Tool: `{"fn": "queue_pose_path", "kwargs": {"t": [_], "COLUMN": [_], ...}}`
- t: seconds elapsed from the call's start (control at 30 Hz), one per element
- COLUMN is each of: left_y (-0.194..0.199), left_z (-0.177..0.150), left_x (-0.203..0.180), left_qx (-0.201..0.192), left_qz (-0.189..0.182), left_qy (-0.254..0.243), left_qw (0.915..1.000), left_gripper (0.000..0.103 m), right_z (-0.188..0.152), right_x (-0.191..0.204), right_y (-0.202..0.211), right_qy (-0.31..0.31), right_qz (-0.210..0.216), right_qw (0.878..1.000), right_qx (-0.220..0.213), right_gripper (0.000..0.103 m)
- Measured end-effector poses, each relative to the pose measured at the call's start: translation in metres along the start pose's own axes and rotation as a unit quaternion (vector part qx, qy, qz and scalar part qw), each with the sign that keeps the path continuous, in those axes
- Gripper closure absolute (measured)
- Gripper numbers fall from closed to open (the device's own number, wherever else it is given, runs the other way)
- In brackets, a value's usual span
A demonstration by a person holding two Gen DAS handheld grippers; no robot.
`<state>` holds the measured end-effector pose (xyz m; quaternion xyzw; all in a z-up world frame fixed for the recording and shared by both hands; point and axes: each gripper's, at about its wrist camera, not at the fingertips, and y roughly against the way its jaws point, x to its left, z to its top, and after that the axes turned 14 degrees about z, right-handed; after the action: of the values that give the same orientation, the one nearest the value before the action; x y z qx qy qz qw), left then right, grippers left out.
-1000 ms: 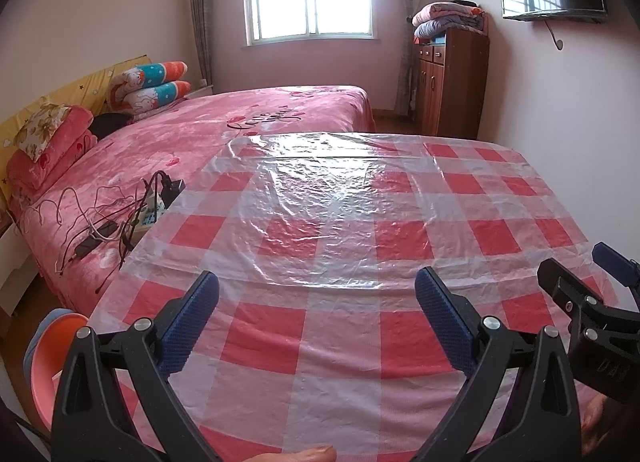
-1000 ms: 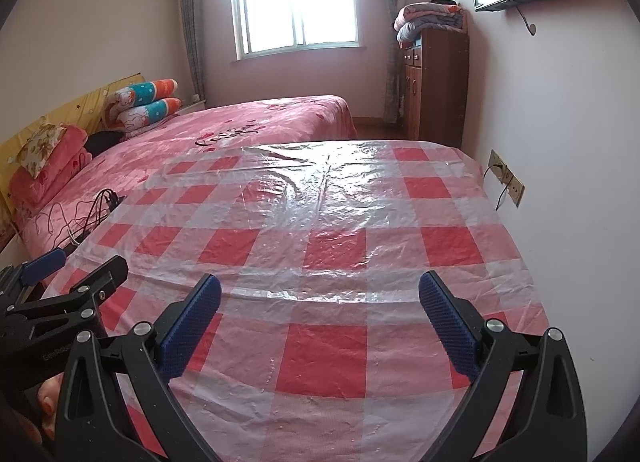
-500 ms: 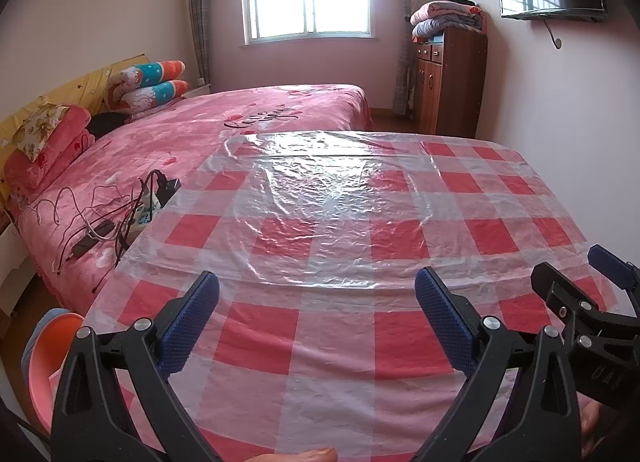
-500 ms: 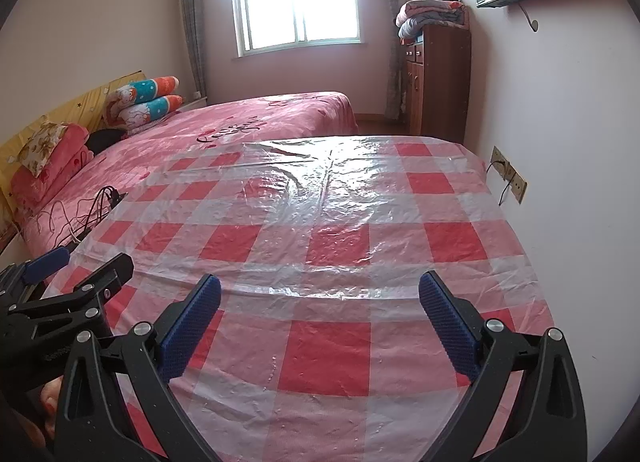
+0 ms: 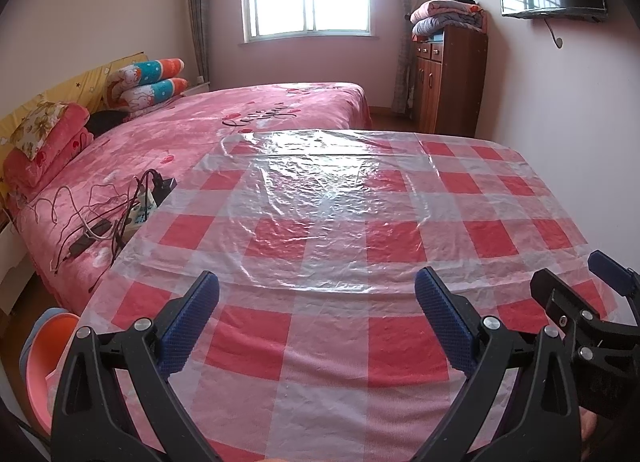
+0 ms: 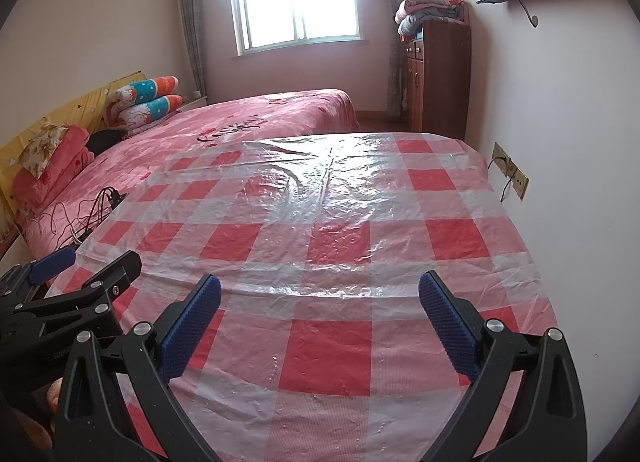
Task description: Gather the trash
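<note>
No loose trash shows in either view. A table with a red-and-white check cloth (image 5: 328, 338) under a clear plastic sheet (image 5: 320, 189) fills the foreground. My left gripper (image 5: 316, 286) hovers open over the table's near edge with nothing between its blue pads. Close beside it, my right gripper (image 6: 320, 284) is also open and holds nothing. Each gripper appears in the other's view: the right gripper (image 5: 576, 274) at the right edge, the left gripper (image 6: 96, 260) at the left edge.
An orange basin (image 5: 44, 346) sits low by the table's left corner. A pink bed (image 5: 200, 129) with a power strip and tangled cables (image 5: 120, 213) lies to the left. A wooden cabinet (image 5: 448, 81) stands at the back right, and wall sockets (image 6: 512, 175) are beside the table.
Both cameras have drifted slightly, so the table sits a little lower in view. The grippers stay open and side by side.
</note>
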<state>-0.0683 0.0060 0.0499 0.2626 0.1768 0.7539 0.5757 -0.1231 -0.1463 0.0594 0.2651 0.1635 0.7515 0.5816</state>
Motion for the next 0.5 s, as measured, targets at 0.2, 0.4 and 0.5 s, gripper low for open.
{"fn": "queue_pose_path", "kwargs": {"t": [0.2, 0.4, 0.5], "left_y": [-0.015, -0.044, -0.056], "left_z": [0.003, 0.0, -0.004], "left_x": [-0.008, -0.019, -0.026], "left_qx": [0.028, 0.091, 0.117], "left_qz": [0.002, -0.01, -0.017], "left_qy": [-0.01, -0.019, -0.027], "left_qw": [0.9995, 0.9957, 0.9927], "left_gripper": [0.004, 0.004, 0.004], "right_z": [0.004, 0.006, 0.004], "right_x": [-0.016, -0.03, -0.033], "right_y": [-0.008, -0.024, -0.035], "right_qy": [-0.036, -0.064, -0.069], "right_qz": [-0.002, -0.028, -0.041], "right_qw": [0.999, 0.996, 0.994], "right_qx": [0.02, 0.05, 0.073], "right_gripper": [0.005, 0.005, 0.005]}}
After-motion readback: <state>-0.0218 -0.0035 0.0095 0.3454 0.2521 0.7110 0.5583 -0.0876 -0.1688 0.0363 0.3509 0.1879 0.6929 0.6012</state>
